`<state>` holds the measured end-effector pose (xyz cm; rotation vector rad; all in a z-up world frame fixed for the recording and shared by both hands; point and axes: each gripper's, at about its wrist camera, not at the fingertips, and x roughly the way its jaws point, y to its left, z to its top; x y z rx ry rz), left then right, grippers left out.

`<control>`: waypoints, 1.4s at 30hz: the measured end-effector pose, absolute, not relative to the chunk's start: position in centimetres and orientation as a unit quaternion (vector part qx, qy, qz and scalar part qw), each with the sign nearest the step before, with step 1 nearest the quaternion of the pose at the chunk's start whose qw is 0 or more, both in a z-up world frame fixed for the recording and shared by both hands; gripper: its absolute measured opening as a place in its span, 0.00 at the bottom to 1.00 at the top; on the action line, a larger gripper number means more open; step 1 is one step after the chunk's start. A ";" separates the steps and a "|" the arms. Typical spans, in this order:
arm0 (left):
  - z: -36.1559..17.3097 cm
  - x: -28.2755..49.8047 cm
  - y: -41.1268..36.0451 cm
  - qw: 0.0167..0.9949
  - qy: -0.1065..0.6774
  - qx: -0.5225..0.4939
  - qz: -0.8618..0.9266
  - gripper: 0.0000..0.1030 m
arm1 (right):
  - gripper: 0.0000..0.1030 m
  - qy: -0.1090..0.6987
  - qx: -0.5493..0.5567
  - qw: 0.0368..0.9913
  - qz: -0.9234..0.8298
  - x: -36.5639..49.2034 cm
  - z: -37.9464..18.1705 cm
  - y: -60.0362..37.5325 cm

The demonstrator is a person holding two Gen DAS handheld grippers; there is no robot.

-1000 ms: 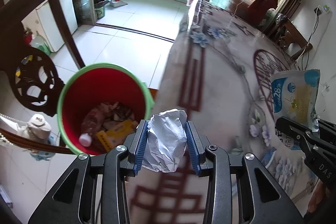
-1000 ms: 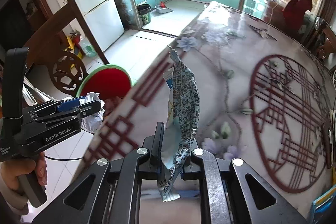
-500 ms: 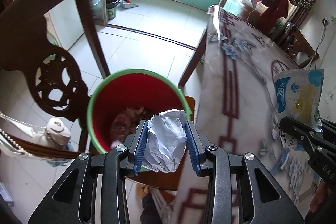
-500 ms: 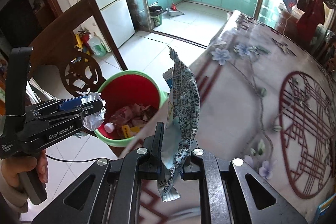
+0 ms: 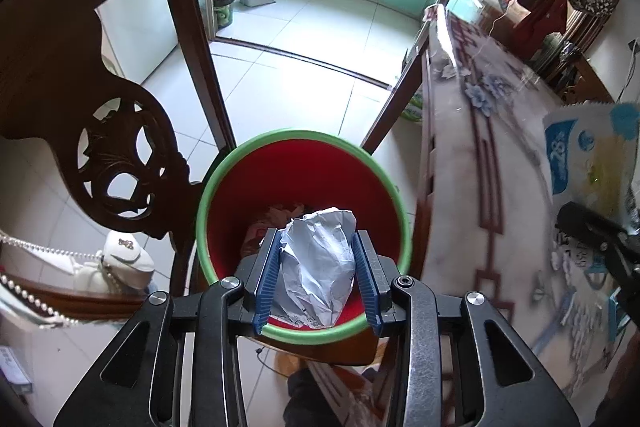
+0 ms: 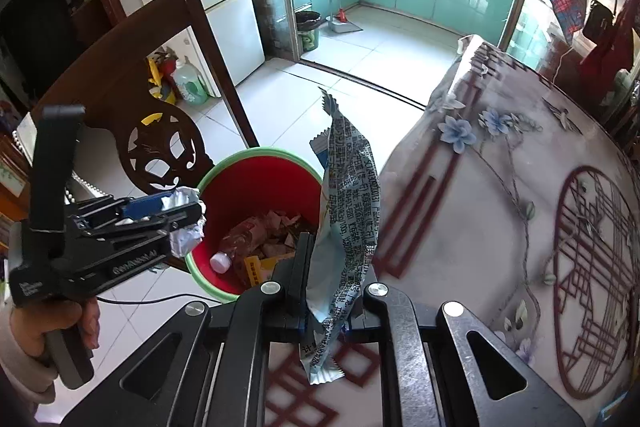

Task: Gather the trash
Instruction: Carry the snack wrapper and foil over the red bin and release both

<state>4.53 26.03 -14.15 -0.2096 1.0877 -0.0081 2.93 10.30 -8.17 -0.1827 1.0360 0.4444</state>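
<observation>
A red bin with a green rim (image 5: 304,183) (image 6: 256,187) stands on the floor beside the table and holds a bottle, wrappers and other trash. My left gripper (image 5: 318,267) (image 6: 188,211) hangs over the bin's near side, shut on a crumpled white paper ball (image 5: 320,263) (image 6: 186,227). My right gripper (image 6: 328,291) is shut on a tall printed snack wrapper (image 6: 348,211), held upright above the table edge just right of the bin. That wrapper shows blue and white at the right of the left wrist view (image 5: 588,151).
A dark carved wooden chair (image 5: 80,75) (image 6: 148,83) stands left of the bin, with a white bag and bead strings on it. The flower-patterned table (image 6: 500,195) fills the right. A person's hand (image 6: 48,331) holds the left gripper's handle. Tiled floor leads to a kitchen.
Both grippers have moved left off the table toward the bin. The left one, with the paper ball, now hangs over the bin's opening; the wrapper has come to the table edge.
</observation>
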 end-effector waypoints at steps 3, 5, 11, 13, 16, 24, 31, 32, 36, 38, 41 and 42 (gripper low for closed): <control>-15.3 5.1 26.7 0.843 0.528 -0.101 0.007 0.34 | 0.09 0.497 -0.080 0.836 0.219 3.9 -9.1 11.3; -16.0 5.5 27.3 0.836 0.536 -0.114 0.008 0.34 | 0.09 0.503 -0.086 0.832 0.219 4.4 -9.8 12.1; -16.4 6.2 27.8 0.832 0.541 -0.122 0.003 0.34 | 0.09 0.519 -0.091 0.821 0.221 5.3 -11.4 14.0; -16.5 6.6 28.0 0.831 0.543 -0.122 0.000 0.34 | 0.09 0.524 -0.091 0.817 0.222 5.7 -11.8 14.5; -16.8 7.1 28.6 0.826 0.548 -0.130 0.002 0.34 | 0.09 0.530 -0.094 0.813 0.223 6.0 -12.5 15.3; -17.2 7.8 29.4 0.822 0.554 -0.134 0.001 0.34 | 0.09 0.542 -0.100 0.805 0.222 6.8 -13.5 16.7; -17.3 7.9 29.7 0.820 0.552 -0.147 0.001 0.65 | 0.21 0.544 -0.106 0.801 0.224 6.9 -13.9 16.6; -17.1 7.7 29.7 0.823 0.548 -0.150 0.002 0.66 | 0.27 0.543 -0.109 0.803 0.222 6.9 -13.8 16.5; -16.4 7.5 29.5 0.828 0.543 -0.143 0.008 0.66 | 0.34 0.532 -0.101 0.811 0.221 6.4 -13.2 15.5; -15.9 7.2 29.2 0.831 0.539 -0.141 0.010 0.66 | 0.35 0.525 -0.098 0.816 0.221 6.0 -12.7 14.9; -14.9 6.5 28.4 0.838 0.528 -0.135 0.014 0.68 | 0.35 0.510 -0.096 0.827 0.219 5.2 -11.5 13.8; -14.3 6.1 27.9 0.841 0.524 -0.130 0.017 0.70 | 0.36 0.503 -0.096 0.831 0.218 4.8 -11.0 13.4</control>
